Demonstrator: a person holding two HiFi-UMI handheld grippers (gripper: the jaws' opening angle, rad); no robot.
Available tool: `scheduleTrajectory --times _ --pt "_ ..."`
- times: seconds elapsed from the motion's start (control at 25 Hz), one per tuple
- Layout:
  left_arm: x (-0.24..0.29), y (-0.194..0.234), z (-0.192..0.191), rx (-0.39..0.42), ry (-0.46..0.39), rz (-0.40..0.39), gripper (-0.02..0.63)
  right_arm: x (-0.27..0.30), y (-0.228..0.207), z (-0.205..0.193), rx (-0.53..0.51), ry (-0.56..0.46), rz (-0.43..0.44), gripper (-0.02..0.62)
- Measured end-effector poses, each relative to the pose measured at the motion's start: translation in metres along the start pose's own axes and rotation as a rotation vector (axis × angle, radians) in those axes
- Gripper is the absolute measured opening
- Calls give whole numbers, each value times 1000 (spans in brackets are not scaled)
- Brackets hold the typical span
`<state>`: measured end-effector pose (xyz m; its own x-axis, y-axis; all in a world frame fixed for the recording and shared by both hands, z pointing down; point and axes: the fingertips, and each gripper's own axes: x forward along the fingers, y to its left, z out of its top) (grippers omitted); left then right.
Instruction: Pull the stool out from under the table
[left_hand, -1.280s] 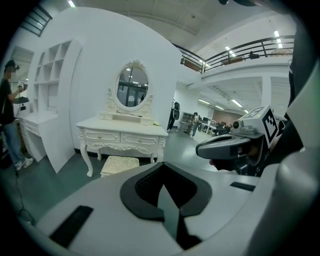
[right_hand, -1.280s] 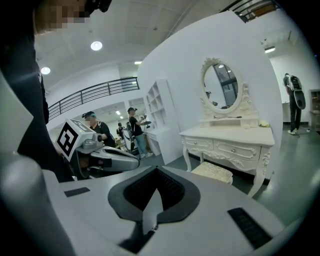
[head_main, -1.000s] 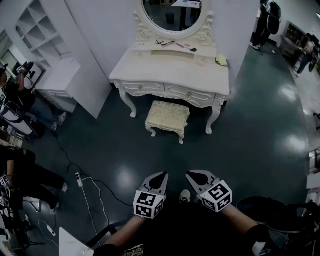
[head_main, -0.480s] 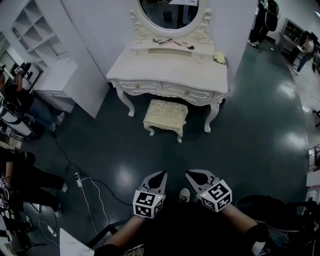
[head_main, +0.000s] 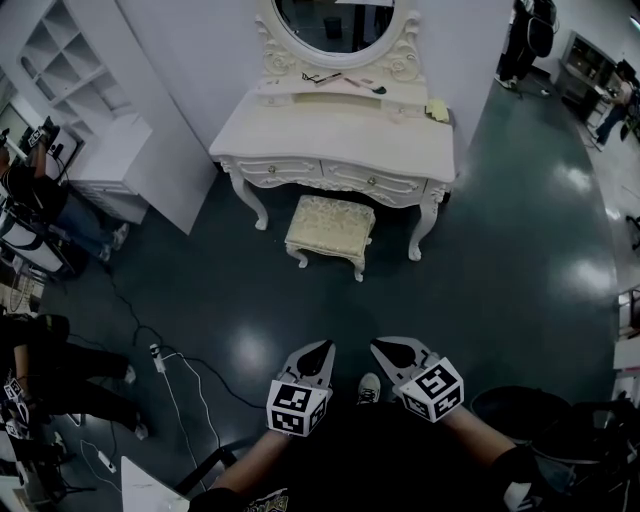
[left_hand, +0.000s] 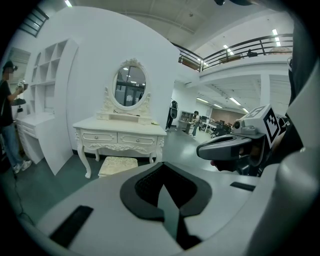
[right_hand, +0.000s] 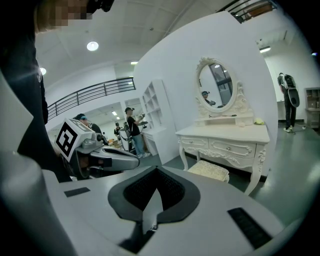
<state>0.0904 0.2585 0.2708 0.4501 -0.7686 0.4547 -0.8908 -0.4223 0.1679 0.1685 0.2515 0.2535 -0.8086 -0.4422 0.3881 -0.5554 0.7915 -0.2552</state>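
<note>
Your left tongs (head_main: 318, 352) and right tongs (head_main: 388, 351) are both closed on nothing, held side by side low in front of you. The stool (head_main: 331, 224) stands well ahead of them across open floor, more in line with the left pair. It sits between the two carved front legs (head_main: 252, 205) of the tabletop (head_main: 340, 130), with its near edge poking out toward you. How much of it lies under the apron cannot be told from here, so this could be a stool waiting to be drawn out or one already drawn as far as intended. If it has further to come, the main risk is an off-centre pull: tugging one corner would swing the stool round into the leg on either side of it. A knock there could shake the small things (head_main: 330, 80) on the shelf under the mirror. Gripping high on the padded seat may tip the stool toward you instead of sliding it on its curved feet, and the soft cushion edge may slip out of the tongs. The glossy floor could also let it come faster than you expect. Behind and to the left of the left tongs a cable (head_main: 185, 385) trails across the floor, which could catch your foot as you step back.
</note>
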Motion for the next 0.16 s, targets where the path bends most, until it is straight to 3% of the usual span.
scheduleTrajectory --times 0.16 --pt "5 -3 2 0 3 -9 8 -1 -5 0 3 -1 -3 28"
